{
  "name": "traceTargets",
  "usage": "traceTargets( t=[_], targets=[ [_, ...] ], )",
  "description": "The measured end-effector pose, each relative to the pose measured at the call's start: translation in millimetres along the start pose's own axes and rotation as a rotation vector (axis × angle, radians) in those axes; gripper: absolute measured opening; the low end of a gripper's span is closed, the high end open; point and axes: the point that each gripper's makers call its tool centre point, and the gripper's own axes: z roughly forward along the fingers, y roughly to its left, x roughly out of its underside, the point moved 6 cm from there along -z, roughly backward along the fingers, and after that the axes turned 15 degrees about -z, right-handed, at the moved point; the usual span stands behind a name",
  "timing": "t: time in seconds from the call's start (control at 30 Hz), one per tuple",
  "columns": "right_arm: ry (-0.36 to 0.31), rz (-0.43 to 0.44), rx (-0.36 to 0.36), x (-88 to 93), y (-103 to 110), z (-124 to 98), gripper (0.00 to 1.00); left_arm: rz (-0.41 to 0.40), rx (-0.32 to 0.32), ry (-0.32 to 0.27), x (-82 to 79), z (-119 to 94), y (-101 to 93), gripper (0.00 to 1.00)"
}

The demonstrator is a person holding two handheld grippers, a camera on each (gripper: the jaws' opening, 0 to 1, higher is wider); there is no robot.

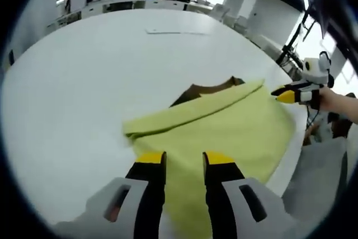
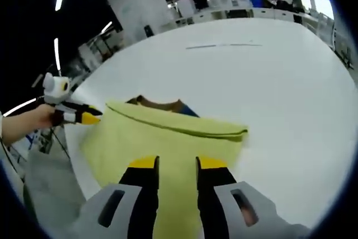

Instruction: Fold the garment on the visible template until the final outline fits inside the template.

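1. Left gripper (image 1: 184, 159) and right gripper (image 2: 177, 163): jaws apart, over the near edge of the yellow garment (image 1: 224, 127), nothing clamped.
2. Garment lies mid-table (image 1: 84, 82), far hem folded; brown template (image 1: 210, 87) peeks beyond.
3. Judgement: mid-fold; next, pinch near corners, fold farward.

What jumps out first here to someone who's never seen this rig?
The yellow-green garment dominates, lying on the white table with one edge folded over into a thick band and a brown template peeking out beyond it. Close behind come the yellow-tipped jaws of the left gripper and right gripper, both parted above the cloth's near edge.
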Motion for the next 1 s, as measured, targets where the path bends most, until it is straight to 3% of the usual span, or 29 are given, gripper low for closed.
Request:
traceTargets(
  t=[0.17, 0.43, 0.63, 1.0],
  targets=[
    [-0.004, 0.015, 0.033, -0.1, -6.6, 3.0, 0.21, 0.013, -0.014, 0.004, -1.1, 3.7, 3.3, 0.19],
    [0.038, -0.055, 0.088, -0.1, -16.6, 15.3, 0.17, 0.037, -0.047, -0.012, -6.8, 9.9, 9.3, 0.12],
    [0.049, -0.034, 0.133, -2.4, -24.4, 22.3, 0.12, 0.059, -0.083, -0.002, -11.6, 17.5, 13.4, 0.10],
    [0.061, -0.043, 0.142, -6.9, -30.6, 32.0, 0.12, 0.051, -0.093, -0.027, -20.9, 25.7, 15.3, 0.09]
  ],
)
